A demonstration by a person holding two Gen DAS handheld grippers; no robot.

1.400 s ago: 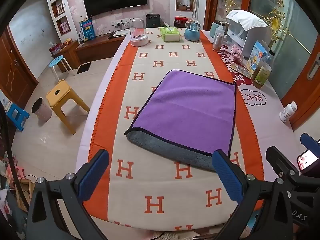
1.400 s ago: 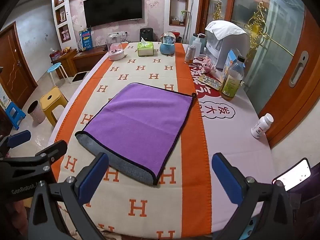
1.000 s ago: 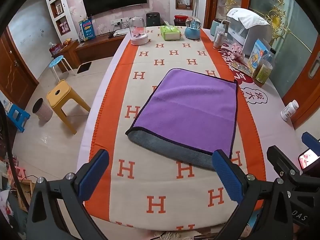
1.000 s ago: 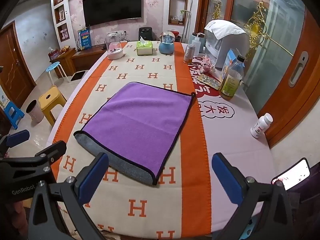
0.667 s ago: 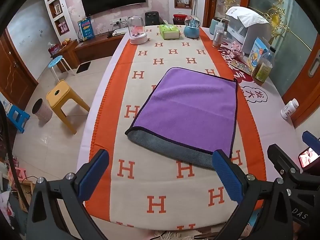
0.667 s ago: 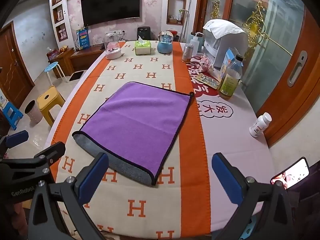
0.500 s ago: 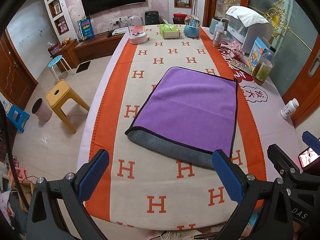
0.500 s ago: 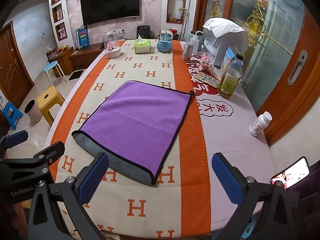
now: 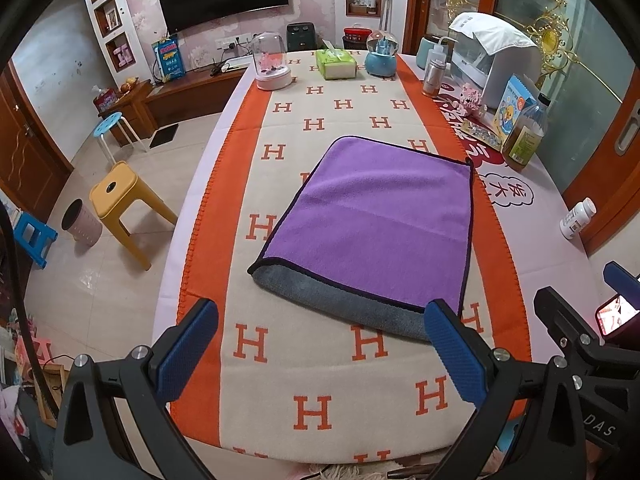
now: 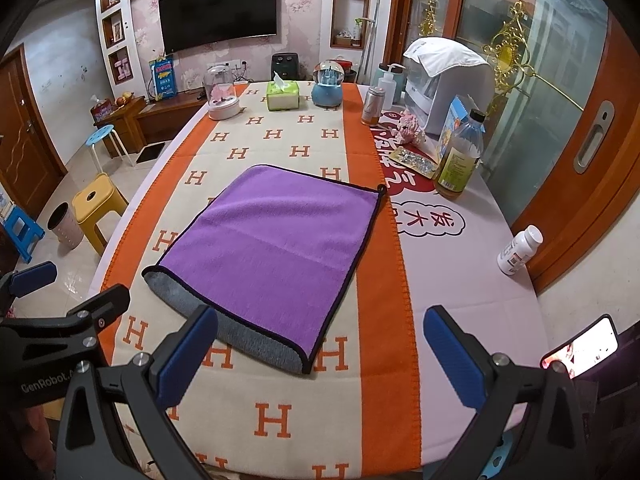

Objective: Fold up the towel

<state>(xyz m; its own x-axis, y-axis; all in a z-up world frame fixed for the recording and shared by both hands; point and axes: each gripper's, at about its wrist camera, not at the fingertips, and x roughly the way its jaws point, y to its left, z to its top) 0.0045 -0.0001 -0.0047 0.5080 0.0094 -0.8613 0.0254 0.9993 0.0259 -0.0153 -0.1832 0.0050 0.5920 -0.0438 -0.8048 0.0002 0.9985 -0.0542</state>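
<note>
A purple towel (image 9: 380, 216) with a grey underside lies folded over on the orange and cream tablecloth (image 9: 320, 360); a grey strip shows along its near edge. It also shows in the right wrist view (image 10: 276, 248). My left gripper (image 9: 320, 354) is open and empty, held above the table's near edge, short of the towel. My right gripper (image 10: 320, 354) is open and empty, also above the near edge, just right of the towel's near corner.
At the far end stand a glass dome (image 9: 270, 66), a tissue box (image 9: 335, 65) and a blue globe (image 9: 382, 60). On the right are an oil bottle (image 10: 458, 160), a white appliance (image 10: 448, 84) and a pill bottle (image 10: 518, 250). Stools (image 9: 120, 204) stand left of the table.
Both grippers have drawn back and risen slightly, so the towel sits a little farther away. The towel has not moved and both grippers stay open.
</note>
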